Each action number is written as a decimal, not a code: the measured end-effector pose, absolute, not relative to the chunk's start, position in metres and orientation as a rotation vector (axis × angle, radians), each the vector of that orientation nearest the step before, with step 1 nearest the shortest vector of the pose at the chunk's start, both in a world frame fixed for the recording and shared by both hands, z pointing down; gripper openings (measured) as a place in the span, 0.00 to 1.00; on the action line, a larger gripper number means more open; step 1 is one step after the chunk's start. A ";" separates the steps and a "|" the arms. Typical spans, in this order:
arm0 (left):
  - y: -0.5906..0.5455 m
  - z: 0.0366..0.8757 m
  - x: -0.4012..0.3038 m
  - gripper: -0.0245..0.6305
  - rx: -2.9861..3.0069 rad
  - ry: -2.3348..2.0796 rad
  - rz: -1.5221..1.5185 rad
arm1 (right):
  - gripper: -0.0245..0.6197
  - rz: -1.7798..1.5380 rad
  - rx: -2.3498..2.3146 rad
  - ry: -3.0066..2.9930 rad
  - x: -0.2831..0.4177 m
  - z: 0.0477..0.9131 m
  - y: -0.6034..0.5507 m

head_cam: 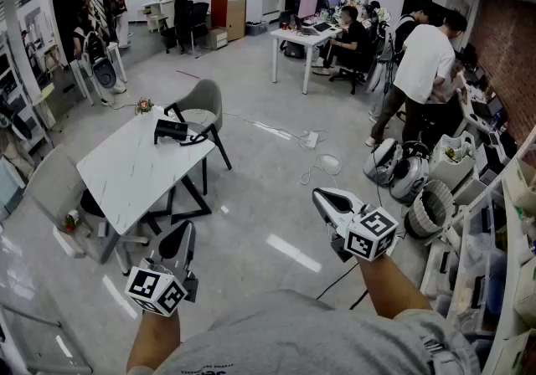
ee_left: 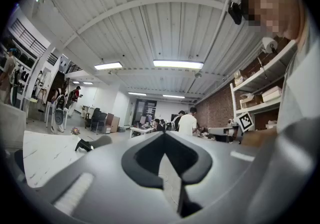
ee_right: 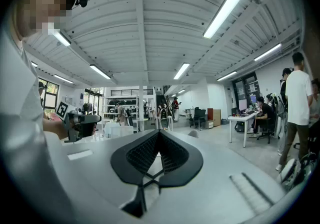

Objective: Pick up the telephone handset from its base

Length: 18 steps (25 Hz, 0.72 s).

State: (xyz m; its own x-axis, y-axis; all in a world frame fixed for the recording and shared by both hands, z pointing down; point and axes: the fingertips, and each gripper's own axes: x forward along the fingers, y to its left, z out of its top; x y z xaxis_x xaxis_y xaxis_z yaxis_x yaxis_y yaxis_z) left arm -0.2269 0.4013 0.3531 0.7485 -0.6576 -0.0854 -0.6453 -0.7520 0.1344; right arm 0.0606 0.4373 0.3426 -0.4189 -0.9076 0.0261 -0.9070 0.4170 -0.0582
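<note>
**Two grippers shut and empty, telephone [head_cam: 172, 129] well away on the white surface [head_cam: 126, 177]**

Both bare forearms reached forward from the bottom of the head view, side by side and well apart, each holding its gripper about level above the grey floor [head_cam: 268, 197]. The left gripper [head_cam: 181, 235] sat low and left, and the right gripper [head_cam: 325, 197] a little higher and to the right. In each gripper's own view the two dark-padded jaws met at their tips with nothing between them. The left gripper's own view also caught the right hand's marker cube [ee_left: 245, 120] off to the side.

The black telephone stood near the far edge of the white, marble-patterned surface, well apart from both grippers, just in front of a grey chair [head_cam: 201, 105]. From that far off its handset could not be told from its base.

The only markings that showed clearly were the black-and-white square patterns on the grippers' cubes. A line of print on the person's grey shirt at the bottom edge was too small to read.
</note>
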 end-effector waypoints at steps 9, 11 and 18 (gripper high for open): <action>0.402 0.354 -0.220 0.12 2.841 -1.064 -0.181 | 0.04 -0.104 -1.692 2.639 0.068 0.348 0.435; 0.403 0.354 -0.219 0.12 2.843 -1.069 -0.175 | 0.04 -0.100 -1.694 2.636 0.069 0.346 0.435; 0.400 0.355 -0.215 0.12 2.864 -1.061 -0.131 | 0.04 -0.137 -1.685 2.599 0.075 0.345 0.428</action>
